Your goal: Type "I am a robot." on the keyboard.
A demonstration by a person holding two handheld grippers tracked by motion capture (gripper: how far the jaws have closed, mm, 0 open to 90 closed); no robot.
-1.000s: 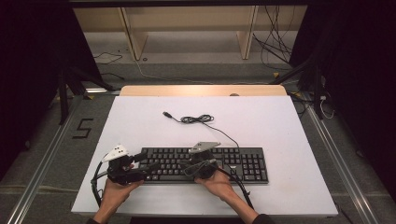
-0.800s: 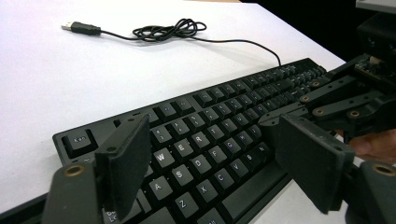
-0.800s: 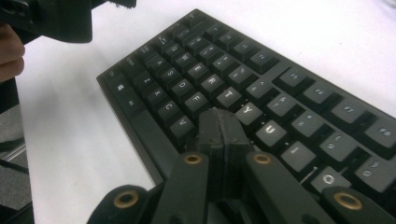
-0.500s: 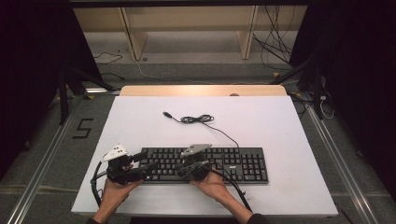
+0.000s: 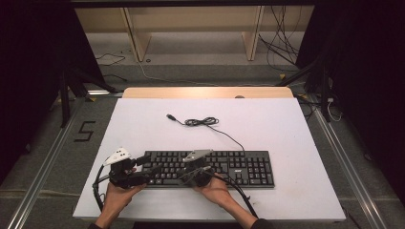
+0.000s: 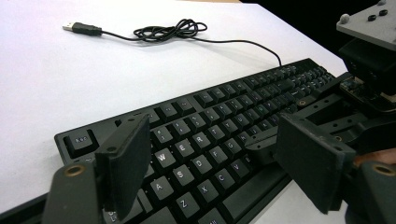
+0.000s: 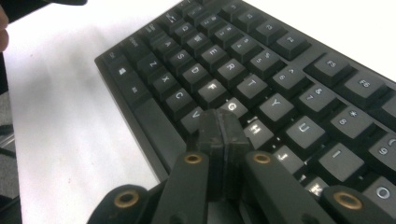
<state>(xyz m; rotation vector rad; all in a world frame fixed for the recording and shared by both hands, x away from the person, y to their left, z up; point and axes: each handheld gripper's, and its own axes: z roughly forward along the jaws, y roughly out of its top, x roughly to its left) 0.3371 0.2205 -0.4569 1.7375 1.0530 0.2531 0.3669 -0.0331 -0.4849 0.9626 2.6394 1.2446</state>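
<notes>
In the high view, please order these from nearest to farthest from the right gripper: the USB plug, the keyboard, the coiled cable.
From the right gripper:
1. Keyboard, directly under its closed jaws.
2. Coiled cable, farther up the table, behind the keyboard.
3. USB plug, just left of the coil, slightly farther.

Both hands come in from the near edge. Left hand (image 5: 116,198) holds the left gripper (image 5: 143,164) low at near left, jaws spread wide, aimed right. Right hand (image 5: 216,190) holds the right gripper (image 7: 223,128) near centre, jaws pressed together, tips pointing down.

Black keyboard (image 5: 224,166) with white lettering, black cable (image 5: 203,122), on a white table (image 5: 286,129)
</notes>
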